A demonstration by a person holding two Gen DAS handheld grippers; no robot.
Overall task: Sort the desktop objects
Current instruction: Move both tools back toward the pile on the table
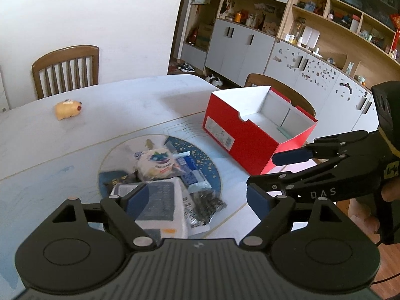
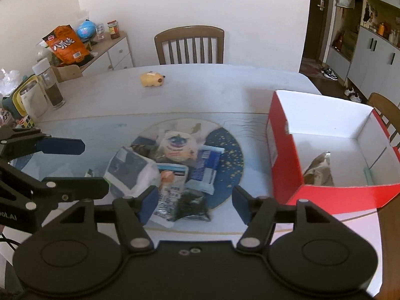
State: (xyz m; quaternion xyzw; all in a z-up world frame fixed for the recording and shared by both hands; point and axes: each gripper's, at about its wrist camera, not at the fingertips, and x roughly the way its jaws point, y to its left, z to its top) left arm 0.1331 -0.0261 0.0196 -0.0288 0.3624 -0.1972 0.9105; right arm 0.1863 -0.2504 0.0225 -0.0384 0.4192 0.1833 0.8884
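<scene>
A pile of packets [image 2: 175, 165] lies on a round blue mat in the table's middle; it also shows in the left wrist view [image 1: 160, 182]. It holds a round white pouch [image 2: 176, 146], a grey-white bag [image 2: 130, 170] and a dark packet [image 2: 192, 205]. A red box [image 2: 325, 150] with a white inside stands to the right, open-topped, with a brown packet [image 2: 318, 170] in it. The box also shows in the left wrist view [image 1: 252, 130]. My left gripper [image 1: 197, 197] is open above the pile's near edge. My right gripper [image 2: 195, 203] is open and empty over the pile.
A yellow plush toy [image 2: 152, 79] lies at the table's far side. Bottles and a kettle [image 2: 32, 97] stand at the far left. Wooden chairs [image 2: 190, 45] stand behind the table. A cabinet wall [image 1: 300, 50] fills the right background.
</scene>
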